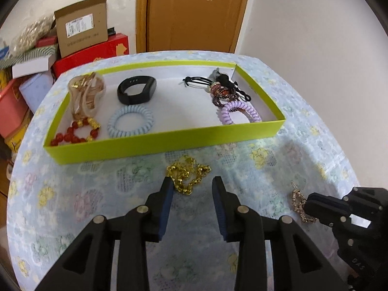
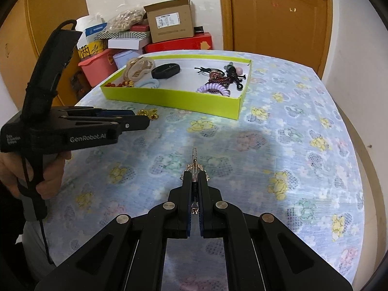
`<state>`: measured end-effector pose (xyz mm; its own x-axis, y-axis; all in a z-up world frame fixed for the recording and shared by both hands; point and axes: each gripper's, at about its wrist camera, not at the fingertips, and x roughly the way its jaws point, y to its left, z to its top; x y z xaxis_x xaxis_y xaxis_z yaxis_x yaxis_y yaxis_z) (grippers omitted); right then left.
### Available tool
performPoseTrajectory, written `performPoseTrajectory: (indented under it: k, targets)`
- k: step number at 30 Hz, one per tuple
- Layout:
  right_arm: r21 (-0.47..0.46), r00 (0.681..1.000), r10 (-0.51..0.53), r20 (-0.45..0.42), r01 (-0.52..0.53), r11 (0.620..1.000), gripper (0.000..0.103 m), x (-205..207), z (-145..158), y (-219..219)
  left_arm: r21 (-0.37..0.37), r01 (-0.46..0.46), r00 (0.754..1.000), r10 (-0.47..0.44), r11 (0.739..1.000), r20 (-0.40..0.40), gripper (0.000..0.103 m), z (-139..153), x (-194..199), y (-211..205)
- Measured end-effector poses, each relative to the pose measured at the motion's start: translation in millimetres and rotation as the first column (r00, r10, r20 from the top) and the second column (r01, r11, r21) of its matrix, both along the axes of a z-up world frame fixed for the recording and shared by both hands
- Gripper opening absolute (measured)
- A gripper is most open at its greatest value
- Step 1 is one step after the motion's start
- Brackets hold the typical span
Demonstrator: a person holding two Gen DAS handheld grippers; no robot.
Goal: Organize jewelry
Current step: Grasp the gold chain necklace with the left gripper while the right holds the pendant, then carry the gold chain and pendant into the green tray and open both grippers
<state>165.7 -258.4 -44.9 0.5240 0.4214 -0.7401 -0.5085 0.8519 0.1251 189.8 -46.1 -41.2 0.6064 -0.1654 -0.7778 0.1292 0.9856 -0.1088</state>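
A gold chain bracelet (image 1: 186, 175) lies on the tablecloth just in front of the green tray (image 1: 169, 143). My left gripper (image 1: 192, 181) is open, its fingertips on either side of the chain's near end; it also shows in the right wrist view (image 2: 135, 121). My right gripper (image 2: 195, 175) is shut on a rose-gold hair clip (image 2: 194, 160) whose tip sticks out forward; in the left wrist view the clip (image 1: 299, 205) sits at that gripper's (image 1: 312, 206) tip. The tray holds a black band (image 1: 135, 89), a blue coil tie (image 1: 131, 120), a red bead bracelet (image 1: 75, 133) and a purple coil tie (image 1: 238, 111).
The table wears a floral cloth (image 2: 291, 145). Stacked boxes (image 2: 169, 21) and a pink bin (image 2: 97, 68) stand behind the table on the left. A wooden door (image 2: 278, 12) is behind. The table edge curves away on the right (image 2: 359, 145).
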Motion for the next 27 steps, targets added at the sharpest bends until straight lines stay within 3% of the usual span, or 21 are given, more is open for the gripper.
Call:
performPoseTrajectory:
  k: [5, 7, 9, 16, 27]
  targets:
    - [0.014, 1.0, -0.003, -0.002, 0.003, 1.0, 0.004, 1.1, 0.3, -2.2, 0.093, -0.006, 1.0, 0.004, 0.996, 0.016, 0.03, -1.4, 4.1, -12.5]
    - [0.016, 1.0, -0.005, 0.001, 0.005, 1.0, 0.004, 0.9, 0.9, -2.4, 0.104, 0.001, 1.0, -0.004, 0.995, 0.023, 0.015, -1.3, 4.9, -15.0]
    - [0.018, 1.0, -0.008, 0.005, 0.008, 1.0, 0.004, 0.2, 2.0, -3.2, 0.106, 0.001, 1.0, -0.004, 0.994, 0.024, 0.011, -0.9, 6.0, -16.2]
    - [0.022, 1.0, -0.017, 0.015, 0.016, 1.0, 0.004, -1.5, 6.5, -4.9, 0.053, 0.012, 1.0, -0.013, 0.999, 0.024, 0.01, 2.2, 1.4, -10.0]
    - [0.044, 0.999, -0.013, 0.036, 0.012, 0.999, 0.004, -9.6, 19.5, -4.4, 0.01, 0.023, 0.996, -0.024, 1.0, 0.091, 0.01, 40.8, -28.0, 0.6]
